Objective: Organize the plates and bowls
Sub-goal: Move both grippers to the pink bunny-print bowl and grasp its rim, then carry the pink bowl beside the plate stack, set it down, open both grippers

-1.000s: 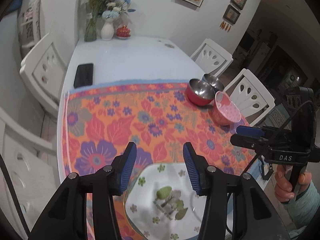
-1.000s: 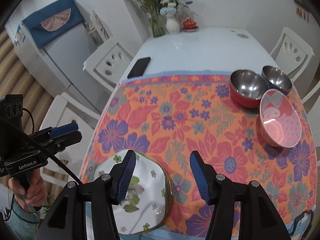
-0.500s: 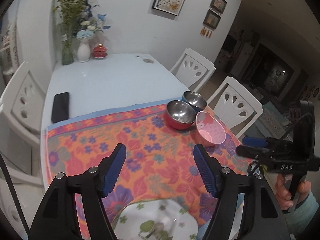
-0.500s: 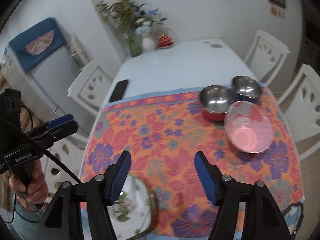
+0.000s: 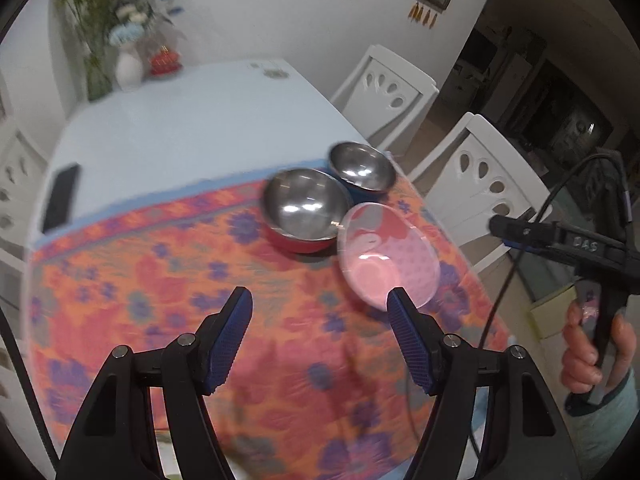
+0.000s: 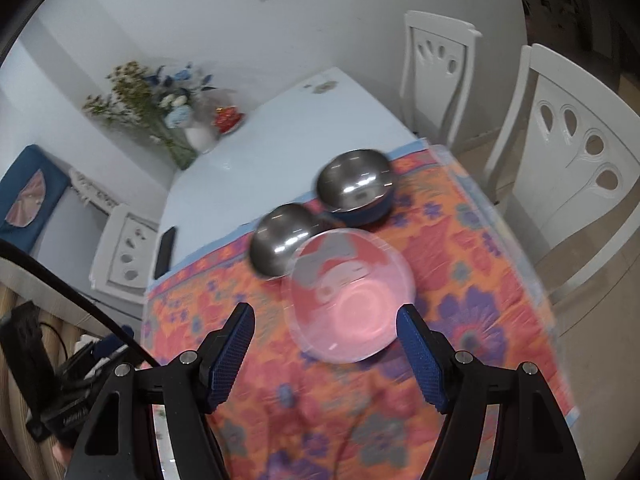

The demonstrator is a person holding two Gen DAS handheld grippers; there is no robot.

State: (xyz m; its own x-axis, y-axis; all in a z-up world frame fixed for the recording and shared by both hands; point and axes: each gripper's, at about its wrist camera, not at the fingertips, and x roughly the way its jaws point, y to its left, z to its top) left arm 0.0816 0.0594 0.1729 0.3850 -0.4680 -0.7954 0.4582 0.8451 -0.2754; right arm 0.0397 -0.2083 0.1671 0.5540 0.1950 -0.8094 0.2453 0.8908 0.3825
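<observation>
Three bowls cluster at the right end of the flowered cloth (image 5: 160, 280): a pink patterned bowl (image 5: 388, 256), a steel bowl with a red outside (image 5: 304, 208) and a steel bowl with a blue outside (image 5: 362, 168). My left gripper (image 5: 318, 294) hovers open over the cloth, just left of the pink bowl, holding nothing. In the right wrist view my right gripper (image 6: 325, 312) hangs above the pink bowl (image 6: 352, 296). Its jaws are opening, and the bowl shows between the fingers with the pads off it. Behind it are the red-sided bowl (image 6: 284, 244) and the blue-sided bowl (image 6: 354, 188).
A black phone (image 5: 60, 196) lies on the bare white table (image 5: 180, 120). Vases with flowers (image 5: 128, 68) stand at the far end. White chairs (image 5: 484, 184) line the right side. A person's hand (image 5: 592, 344) holds the right gripper's handle at the right.
Both grippers swept right across the cloth, away from the flowered plate and toward the bowls. The plate has dropped out of view. Both pairs of jaws stand wider than a second ago.
</observation>
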